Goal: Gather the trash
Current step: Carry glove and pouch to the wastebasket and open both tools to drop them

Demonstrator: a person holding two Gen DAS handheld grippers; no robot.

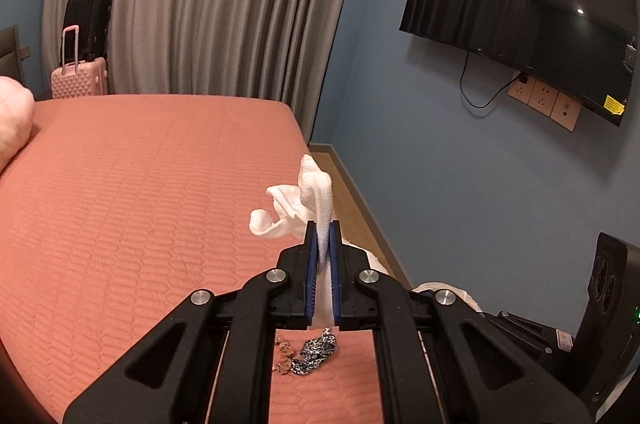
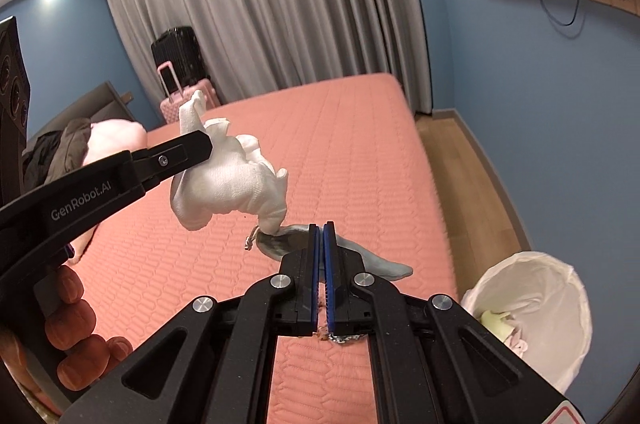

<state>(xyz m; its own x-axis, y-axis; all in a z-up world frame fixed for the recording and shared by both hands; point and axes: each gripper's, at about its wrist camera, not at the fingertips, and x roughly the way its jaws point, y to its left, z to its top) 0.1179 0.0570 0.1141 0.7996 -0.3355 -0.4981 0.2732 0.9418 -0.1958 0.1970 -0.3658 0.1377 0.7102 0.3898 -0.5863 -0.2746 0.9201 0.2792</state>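
In the left wrist view my left gripper (image 1: 323,228) is shut on a crumpled white tissue (image 1: 308,195), held above the pink bed (image 1: 120,203). The right wrist view shows that gripper (image 2: 206,143) from the side, with the tissue (image 2: 228,183) hanging from it. My right gripper (image 2: 320,228) is shut, and a grey crumpled piece (image 2: 380,264) sticks out on both sides of its tips. A spotted wrapper (image 1: 316,354) and brown crumbs (image 1: 285,352) lie on the bed beneath. A bin with a white liner (image 2: 552,288) stands on the floor at the right.
Two suitcases (image 1: 82,63) stand by the grey curtain (image 1: 200,3). A television (image 1: 520,15) hangs on the blue wall above sockets. A pink pillow (image 2: 116,135) and dark clothes lie at the bed's head. Wooden floor (image 2: 468,163) runs between bed and wall. A hand (image 2: 76,324) holds the left gripper.
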